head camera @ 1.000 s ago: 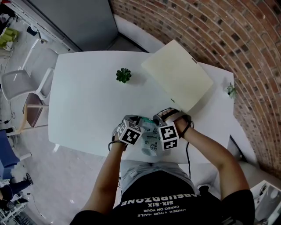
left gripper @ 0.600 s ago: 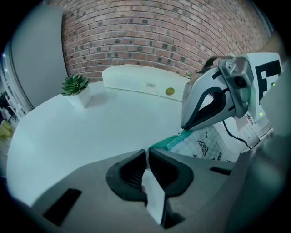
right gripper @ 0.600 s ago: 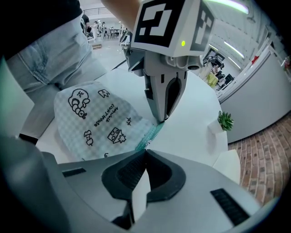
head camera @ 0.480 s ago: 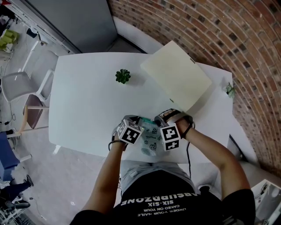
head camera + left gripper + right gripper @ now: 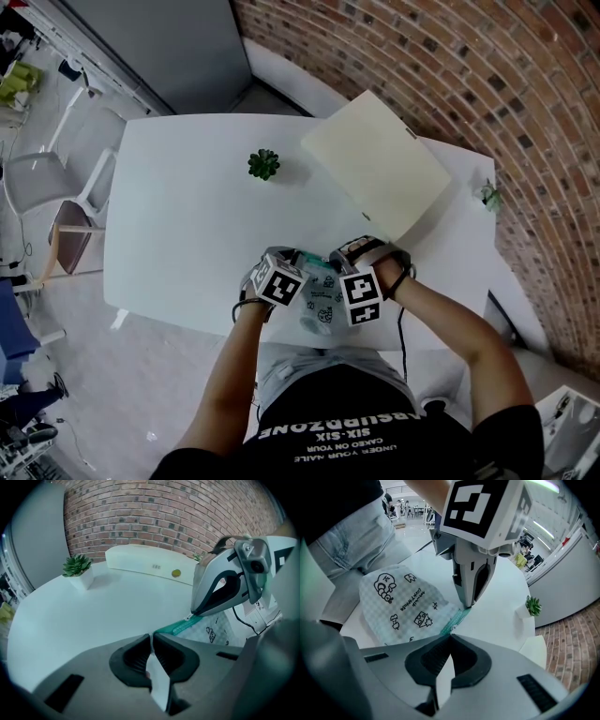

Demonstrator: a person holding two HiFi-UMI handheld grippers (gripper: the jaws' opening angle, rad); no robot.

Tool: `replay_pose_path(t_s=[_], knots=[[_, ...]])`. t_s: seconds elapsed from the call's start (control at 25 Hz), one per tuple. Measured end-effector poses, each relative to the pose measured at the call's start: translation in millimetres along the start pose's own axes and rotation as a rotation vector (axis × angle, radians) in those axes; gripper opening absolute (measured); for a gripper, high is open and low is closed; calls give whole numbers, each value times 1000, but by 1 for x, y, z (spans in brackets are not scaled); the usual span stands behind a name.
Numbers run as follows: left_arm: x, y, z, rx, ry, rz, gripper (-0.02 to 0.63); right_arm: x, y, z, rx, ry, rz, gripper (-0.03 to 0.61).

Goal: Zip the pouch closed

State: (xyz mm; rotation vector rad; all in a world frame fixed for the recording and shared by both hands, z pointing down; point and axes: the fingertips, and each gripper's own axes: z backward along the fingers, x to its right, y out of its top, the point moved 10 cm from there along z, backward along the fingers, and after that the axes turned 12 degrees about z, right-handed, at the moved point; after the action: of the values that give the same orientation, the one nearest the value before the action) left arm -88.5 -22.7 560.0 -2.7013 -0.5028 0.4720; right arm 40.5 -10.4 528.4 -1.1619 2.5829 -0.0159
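Note:
A pale checked pouch point(image 5: 317, 309) with black cartoon prints lies at the near edge of the white table point(image 5: 187, 234). Its green zipper band point(image 5: 457, 618) runs between my two grippers. My left gripper point(image 5: 298, 259) is shut on one end of the band, at the pouch's point(image 5: 220, 625) edge. My right gripper point(image 5: 330, 262) is shut a short way along the same band point(image 5: 180, 626), where a small pale pull tab shows at its tips point(image 5: 191, 616). In the right gripper view the left gripper point(image 5: 467, 603) points down onto the band, next to the printed pouch point(image 5: 401, 604).
A small potted plant point(image 5: 263, 164) stands mid-table. A flat cream board point(image 5: 380, 164) lies at the back right, against the brick wall point(image 5: 450, 66). A chair point(image 5: 56, 187) stands off the table's left side. The person's torso is close behind the pouch.
Both grippers keep their hold on the pouch. The right gripper has shifted very slightly toward the person; the left has not moved.

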Motion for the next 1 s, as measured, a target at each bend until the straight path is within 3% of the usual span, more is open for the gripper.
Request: replay_pose_path(t_s=[0.24,1.0], knots=[[-1,0,0,-1,-3,13,32,-4,-3,1,-22,43,31,-2],[-1,0,-1,5,8,18,32,-30,-24,9,-51,46,3,0]])
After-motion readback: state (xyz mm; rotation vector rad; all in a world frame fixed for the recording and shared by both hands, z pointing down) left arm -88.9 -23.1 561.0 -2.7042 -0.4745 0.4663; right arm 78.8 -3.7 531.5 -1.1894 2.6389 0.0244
